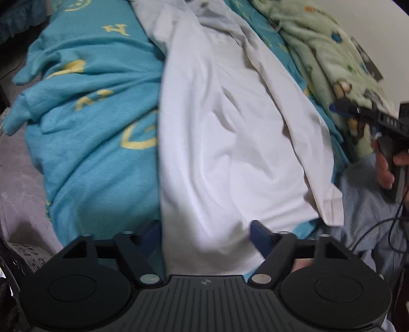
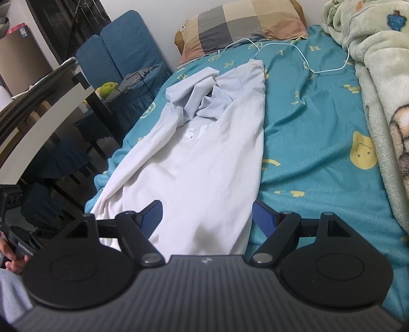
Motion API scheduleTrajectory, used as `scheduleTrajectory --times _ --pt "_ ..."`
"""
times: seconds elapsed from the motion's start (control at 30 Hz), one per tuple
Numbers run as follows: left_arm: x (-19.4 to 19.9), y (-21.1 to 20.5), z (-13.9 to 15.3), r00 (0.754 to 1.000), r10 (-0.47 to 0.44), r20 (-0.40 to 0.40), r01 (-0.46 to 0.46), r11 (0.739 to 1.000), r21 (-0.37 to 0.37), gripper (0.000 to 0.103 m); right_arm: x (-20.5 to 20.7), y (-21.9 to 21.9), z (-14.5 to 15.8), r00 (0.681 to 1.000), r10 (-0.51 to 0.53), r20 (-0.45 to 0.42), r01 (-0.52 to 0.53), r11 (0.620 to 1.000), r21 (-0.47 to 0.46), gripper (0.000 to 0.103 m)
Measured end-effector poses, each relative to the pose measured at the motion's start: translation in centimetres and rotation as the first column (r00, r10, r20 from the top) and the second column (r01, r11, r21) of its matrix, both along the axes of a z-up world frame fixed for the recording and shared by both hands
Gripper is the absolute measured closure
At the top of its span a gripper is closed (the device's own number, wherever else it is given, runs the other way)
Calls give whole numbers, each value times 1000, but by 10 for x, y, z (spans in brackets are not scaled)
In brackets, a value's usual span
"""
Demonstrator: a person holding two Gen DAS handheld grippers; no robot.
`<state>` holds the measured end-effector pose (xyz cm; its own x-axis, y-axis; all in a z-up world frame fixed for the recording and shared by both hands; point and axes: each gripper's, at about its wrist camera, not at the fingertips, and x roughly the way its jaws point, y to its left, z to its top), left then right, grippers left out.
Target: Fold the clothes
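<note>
Left wrist view: the left gripper (image 1: pixel 205 237) fills the bottom of the frame, jaws part open with the hem of the white garment (image 1: pixel 230 143) lying between the blue fingers (image 1: pixel 260 236). Whether the pads press the cloth cannot be told. The garment runs up the centre of the frame to the top edge. To its left is the teal bedsheet (image 1: pixel 89 115) with yellow letters and faces, bunched at the bed's edge, with grey floor (image 1: pixel 18 178) at far left. At right lies a pale green fleece blanket (image 1: pixel 332 58). Only this view shows the right gripper from outside, at the right edge, gripped by a hand (image 1: pixel 386 166).

Right wrist view: the right gripper (image 2: pixel 207 217) sits at the bottom, jaws wide apart, holding nothing; the garment's near end lies between and beyond its fingers. Only this view shows the far left dark table (image 2: pixel 38 115), the blue chairs (image 2: pixel 120 43) at upper left, the garment's rumpled upper part at centre, the checked pillow (image 2: pixel 242 23) at top, a white cable (image 2: pixel 294 48) looped on the sheet, and the blanket along the right edge.
</note>
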<state>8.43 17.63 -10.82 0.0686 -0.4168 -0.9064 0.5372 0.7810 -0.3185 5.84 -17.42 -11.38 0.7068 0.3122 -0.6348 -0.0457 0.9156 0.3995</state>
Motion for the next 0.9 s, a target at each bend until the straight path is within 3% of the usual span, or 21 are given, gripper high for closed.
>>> scheduleTrajectory --times 0.07,0.1,0.3,0.4,0.47,0.57,0.63,0.73,0.8,0.83,0.9 --pt "-4 -19 6 997 -72 26 70 994 85 88 2 0 -1 1000 -4 -6 4 1000 5 24" --pt "-5 -27 12 995 -91 30 87 990 107 96 4 0 -2 1000 -11 -11 11 1000 10 24" --pt "-24 -102 74 972 -216 91 199 966 167 98 5 -6 -10 997 -37 -62 40 998 46 24" --pt "-43 -145 89 964 -248 97 231 960 161 98 5 -14 -12 995 -62 -81 69 994 86 24" --pt "-50 -169 85 965 -240 105 220 961 168 98 5 -20 -14 992 -79 -99 90 989 115 24" --pt "-54 -188 55 978 -187 97 166 967 192 95 6 -26 -18 988 -88 -130 107 983 150 24" --pt "-52 -189 35 987 -139 76 124 976 178 87 6 -30 -21 984 -85 -155 111 979 170 24" --pt "-50 -184 12 997 -60 41 54 990 132 64 6 -35 -26 978 -75 -197 115 973 200 24" --pt "-49 -170 18 1000 15 25 -16 999 52 43 5 -40 -30 970 -82 -228 136 963 232 24" --pt "-48 -164 20 999 52 14 -52 999 13 39 6 -41 -31 967 -88 -239 147 959 243 24" --pt "-45 -146 28 989 146 19 -145 987 -63 20 7 -44 -36 960 -83 -268 159 947 278 23"
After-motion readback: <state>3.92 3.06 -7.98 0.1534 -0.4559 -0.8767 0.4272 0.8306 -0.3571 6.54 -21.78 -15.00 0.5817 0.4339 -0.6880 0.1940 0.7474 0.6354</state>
